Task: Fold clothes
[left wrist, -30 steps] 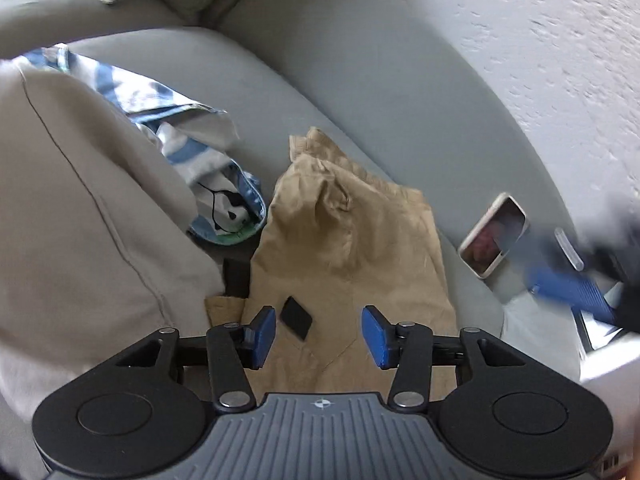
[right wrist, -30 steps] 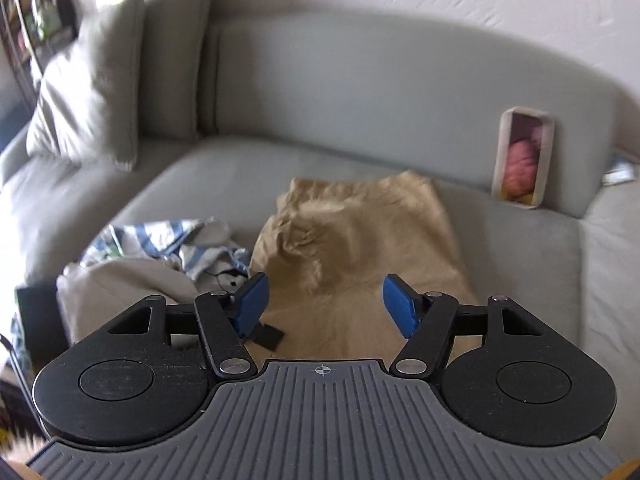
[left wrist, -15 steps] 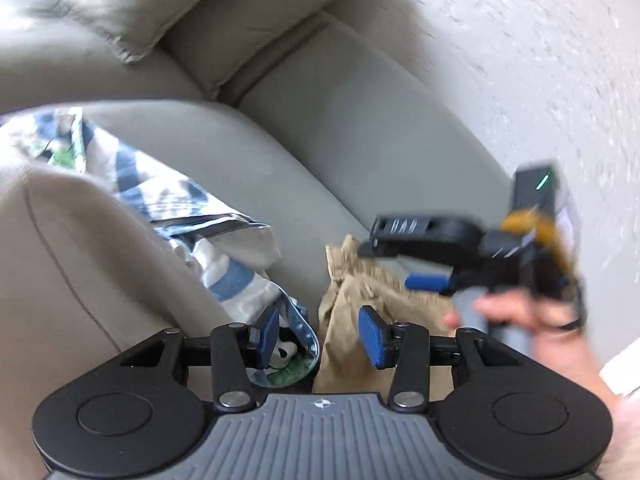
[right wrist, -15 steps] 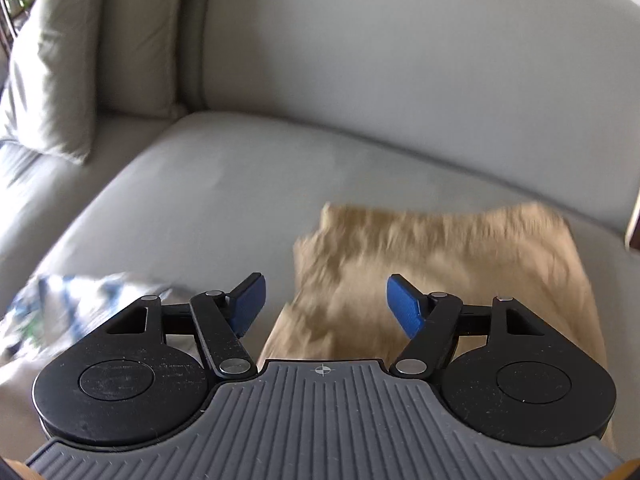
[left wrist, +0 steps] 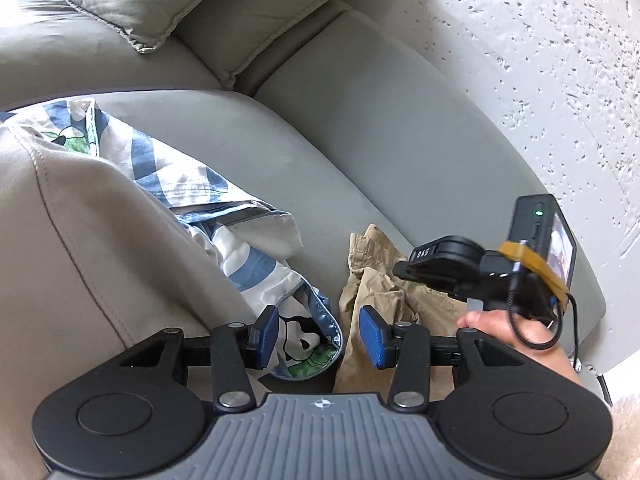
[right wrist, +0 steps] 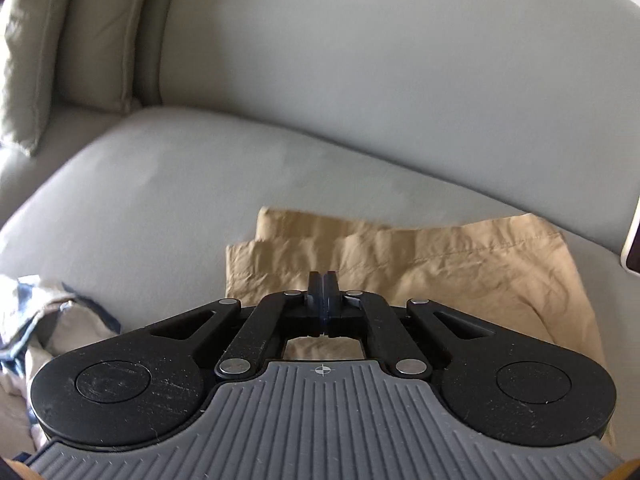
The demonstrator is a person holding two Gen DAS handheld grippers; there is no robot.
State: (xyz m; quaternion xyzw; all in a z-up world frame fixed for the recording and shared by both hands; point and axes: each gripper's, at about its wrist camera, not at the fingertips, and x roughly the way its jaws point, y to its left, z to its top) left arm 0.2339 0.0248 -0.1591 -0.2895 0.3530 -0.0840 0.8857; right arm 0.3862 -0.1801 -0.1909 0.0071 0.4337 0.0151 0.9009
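Observation:
A tan garment [right wrist: 460, 280] lies flat on the grey sofa seat [right wrist: 160, 184], its left corner folded double. My right gripper [right wrist: 324, 280] is down on that corner with its pads pressed together, pinching the cloth. In the left wrist view the right gripper [left wrist: 398, 271] comes in from the right, held by a hand [left wrist: 516, 332], its tip on the bunched tan garment [left wrist: 372, 292]. My left gripper [left wrist: 316, 338] hovers open with nothing between its pads, above a blue-and-white panda-print garment [left wrist: 256, 264] and the tan edge.
A large beige garment [left wrist: 80, 260] is heaped at the left, partly over the striped one. Cushions [left wrist: 168, 4] lean in the sofa's far corner. A phone's edge [right wrist: 632, 240] shows against the backrest at the right. A textured white wall [left wrist: 540, 40] is behind.
The right gripper came down onto the tan garment's corner and its jaws closed from wide open. The left gripper swung left a second ago, then held still, still open.

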